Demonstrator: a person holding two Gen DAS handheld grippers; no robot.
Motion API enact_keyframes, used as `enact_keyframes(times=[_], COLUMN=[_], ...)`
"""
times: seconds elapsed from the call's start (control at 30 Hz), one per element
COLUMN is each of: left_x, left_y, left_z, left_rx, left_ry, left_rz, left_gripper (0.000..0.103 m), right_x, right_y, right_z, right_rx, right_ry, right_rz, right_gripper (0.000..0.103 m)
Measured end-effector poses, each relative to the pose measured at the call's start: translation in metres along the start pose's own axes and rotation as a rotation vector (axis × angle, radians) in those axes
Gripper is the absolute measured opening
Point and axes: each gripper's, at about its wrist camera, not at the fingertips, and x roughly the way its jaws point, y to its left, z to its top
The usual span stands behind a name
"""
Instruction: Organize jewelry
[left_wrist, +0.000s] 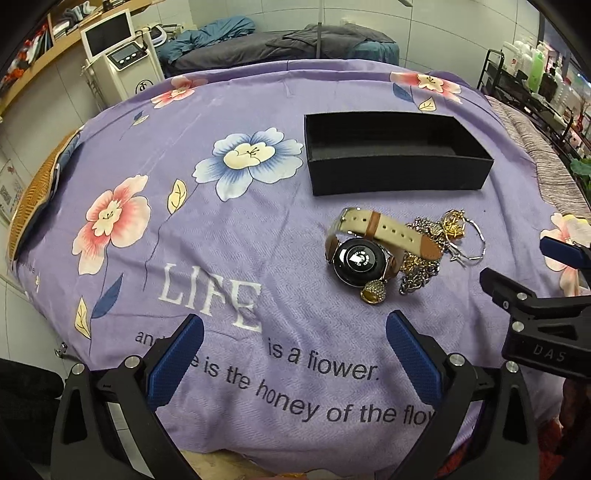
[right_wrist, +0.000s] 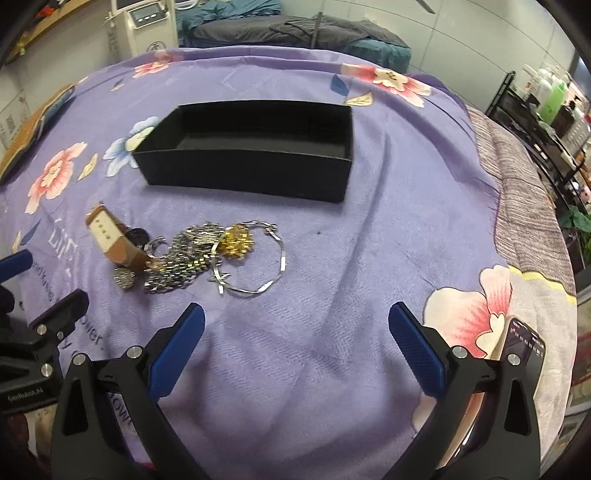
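Note:
A black open box sits empty on the purple floral cloth. In front of it lies a jewelry pile: a watch with a beige and brown strap, a tangle of silver and gold chains, a gold ornament, a thin silver bangle and a round gold pendant. My left gripper is open and empty, short of the watch. My right gripper is open and empty, right of the pile; it also shows in the left wrist view.
The purple cloth covers a round-looking table. A phone lies at the cloth's right edge. A white machine and a covered bed stand behind. A black shelf rack with bottles stands at right.

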Motion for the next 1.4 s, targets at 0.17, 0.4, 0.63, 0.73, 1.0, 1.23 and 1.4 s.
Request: enact_keyframes(times=[0.17, 0.4, 0.63, 0.73, 1.0, 1.23, 1.4], left_x=[-0.010, -0.009, -0.010, -0.011, -0.009, -0.010, -0.008], left_y=[-0.003, -0.005, -0.007, -0.008, -0.013, -0.009, -0.009], left_z=[0.001, 0.000, 0.004, 0.007, 0.007, 0.007, 0.007], left_rx=[0.061, 0.078, 0.089, 0.103, 0.140, 0.110, 0.113], left_ry=[0.009, 0.028, 0.061, 0.059, 0.066, 0.058, 0.056], left_rz=[0.011, -0.061, -0.101, -0.076, -0.048, -0.064, -0.056], left_gripper=[0.097, 0.097, 0.097, 0.097, 0.097, 0.097, 0.097], right_x=[-0.006, -0.004, -0.008, -0.008, -0.007, -0.011, -0.011], right_y=[0.006, 0.010, 0.002, -0.001, 0.004, 0.004, 0.003], right_z=[-0.001, -0.004, 0.000, 0.001, -0.001, 0.000, 0.000], right_rx=[-0.035, -0.051, -0.032, -0.021, -0.029, -0.030, -0.033], right_ry=[0.021, 0.045, 0.043, 0.042, 0.035, -0.003, -0.009], right_rz=[0.038, 0.056, 0.099, 0.118, 0.125, 0.126, 0.120], right_gripper=[0.099, 0.099, 0.099, 0.099, 0.099, 0.099, 0.099])
